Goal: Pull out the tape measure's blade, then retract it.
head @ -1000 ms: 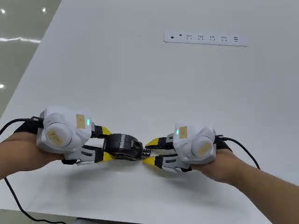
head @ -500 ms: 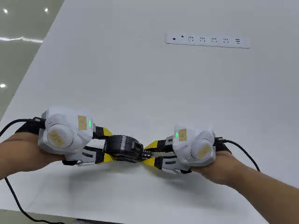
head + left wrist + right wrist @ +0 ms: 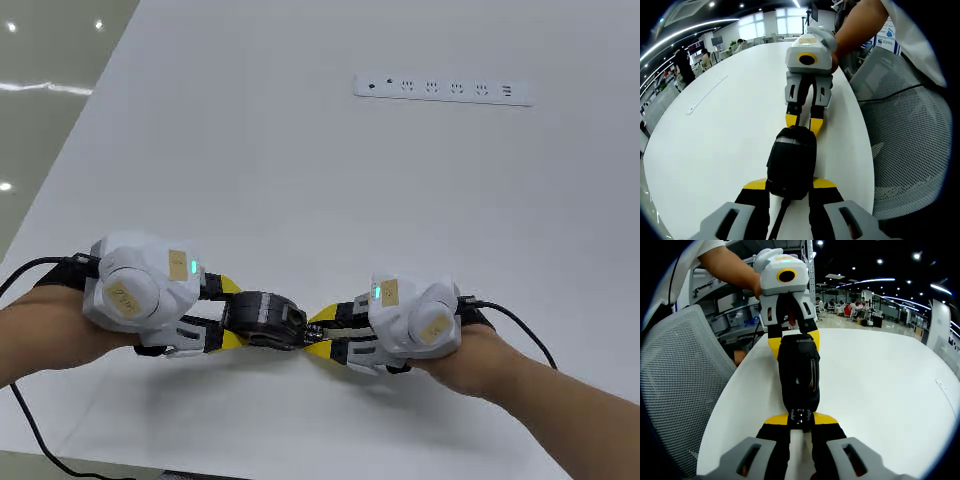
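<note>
Yellow-tipped, my left gripper [image 3: 230, 312] is clamped across the body of the black plastic tape measure [image 3: 262, 318], near the front edge of the white surface [image 3: 300, 180]. My right gripper [image 3: 321, 327] faces it, closed on the metal blade hook [image 3: 801, 415] at the case mouth.

Head view: high, facing forward and down over the white workbench [image 3: 300, 150], mid-range | left gripper view: low, close, facing the right gripper [image 3: 803, 123] | right gripper view: opposite, close, facing the left gripper [image 3: 794, 342] | shared by all: tape measure [image 3: 265, 318]
</note>
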The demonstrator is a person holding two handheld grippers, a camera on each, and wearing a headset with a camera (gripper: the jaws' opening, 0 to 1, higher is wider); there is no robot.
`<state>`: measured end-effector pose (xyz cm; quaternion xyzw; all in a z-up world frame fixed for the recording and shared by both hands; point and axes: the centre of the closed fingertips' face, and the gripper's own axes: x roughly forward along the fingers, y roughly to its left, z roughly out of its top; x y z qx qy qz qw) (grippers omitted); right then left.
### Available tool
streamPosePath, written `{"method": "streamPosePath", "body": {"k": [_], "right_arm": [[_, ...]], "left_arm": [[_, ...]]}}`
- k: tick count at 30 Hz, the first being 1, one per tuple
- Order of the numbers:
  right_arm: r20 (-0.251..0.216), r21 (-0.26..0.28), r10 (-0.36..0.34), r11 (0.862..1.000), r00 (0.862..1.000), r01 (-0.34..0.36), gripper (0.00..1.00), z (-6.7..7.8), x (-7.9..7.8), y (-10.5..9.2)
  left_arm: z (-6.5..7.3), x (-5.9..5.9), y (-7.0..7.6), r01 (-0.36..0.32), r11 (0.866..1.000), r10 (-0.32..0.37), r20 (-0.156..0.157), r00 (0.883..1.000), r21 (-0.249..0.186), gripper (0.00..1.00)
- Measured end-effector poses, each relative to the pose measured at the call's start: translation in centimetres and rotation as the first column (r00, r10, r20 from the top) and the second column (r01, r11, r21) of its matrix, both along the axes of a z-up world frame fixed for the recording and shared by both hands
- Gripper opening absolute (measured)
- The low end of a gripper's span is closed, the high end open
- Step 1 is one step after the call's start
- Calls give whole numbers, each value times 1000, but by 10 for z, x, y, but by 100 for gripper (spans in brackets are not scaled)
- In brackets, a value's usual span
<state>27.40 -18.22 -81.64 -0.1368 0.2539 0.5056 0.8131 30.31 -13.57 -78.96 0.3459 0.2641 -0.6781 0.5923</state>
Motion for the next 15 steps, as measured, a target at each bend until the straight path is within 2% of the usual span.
{"method": "streamPosePath", "body": {"k": [15], "right_arm": [[3,-23,1,1000,1000,-1,13,0,-6,-8]], "left_arm": [[0,0,0,9,1000,-9,0,1000,1,26]]}}
